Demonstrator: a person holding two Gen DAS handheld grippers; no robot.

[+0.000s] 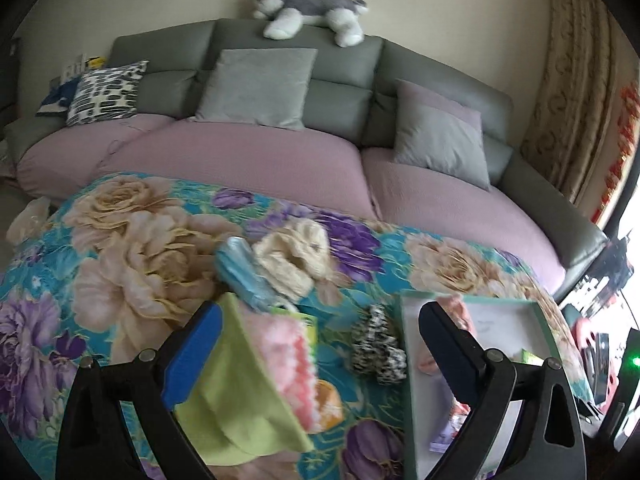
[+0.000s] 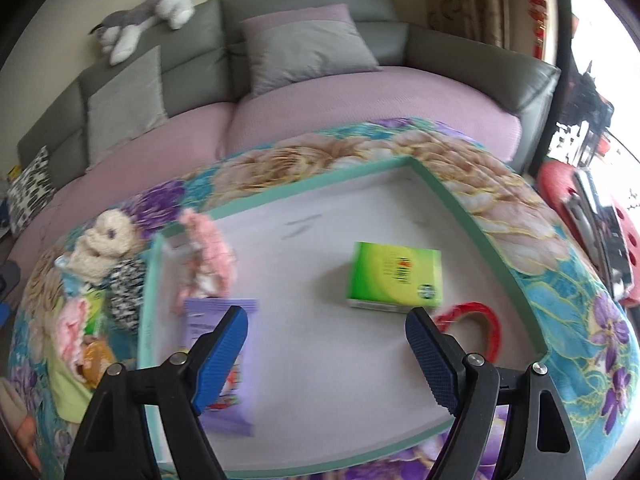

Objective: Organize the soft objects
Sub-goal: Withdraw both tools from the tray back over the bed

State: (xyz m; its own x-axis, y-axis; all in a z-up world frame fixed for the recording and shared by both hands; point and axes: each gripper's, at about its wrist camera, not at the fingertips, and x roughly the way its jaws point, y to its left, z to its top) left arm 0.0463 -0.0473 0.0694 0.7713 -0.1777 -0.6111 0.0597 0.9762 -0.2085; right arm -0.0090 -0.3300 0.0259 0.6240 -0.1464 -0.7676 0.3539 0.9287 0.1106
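On the floral blanket (image 1: 120, 248) that covers the table, a loose heap of soft things waits to the left of the shallow green-rimmed box (image 2: 452, 196): a lime-green cloth (image 1: 236, 392) under a pink knitted piece (image 1: 288, 364), a cream crocheted item (image 1: 292, 260), a pale blue fabric piece (image 1: 244, 276) and a black-and-white patterned bundle (image 1: 380, 348) nearest the box's left wall. Inside the box lie a green tissue pack (image 2: 396, 276) near the middle, a red ring-shaped piece (image 2: 480, 320) toward the right wall, a purple packet (image 2: 224, 360) by the near-left corner and a pink fluffy item (image 2: 208, 252) draped against the left wall.

The left gripper (image 1: 320, 332) hangs over the heap with its jaws spread wide and nothing pinched — the lime cloth only passes below its left finger. The right gripper (image 2: 326, 332) hovers over the box floor, jaws likewise apart and empty.

The risks lie mostly in the pile itself. The cloth and knitted piece overlap, so a closing pinch could likely drag both together, or snag only a fold that slips loose on the way to the box. The box looks light and shallow — a low carry could catch its rim and shove it across the blanket.
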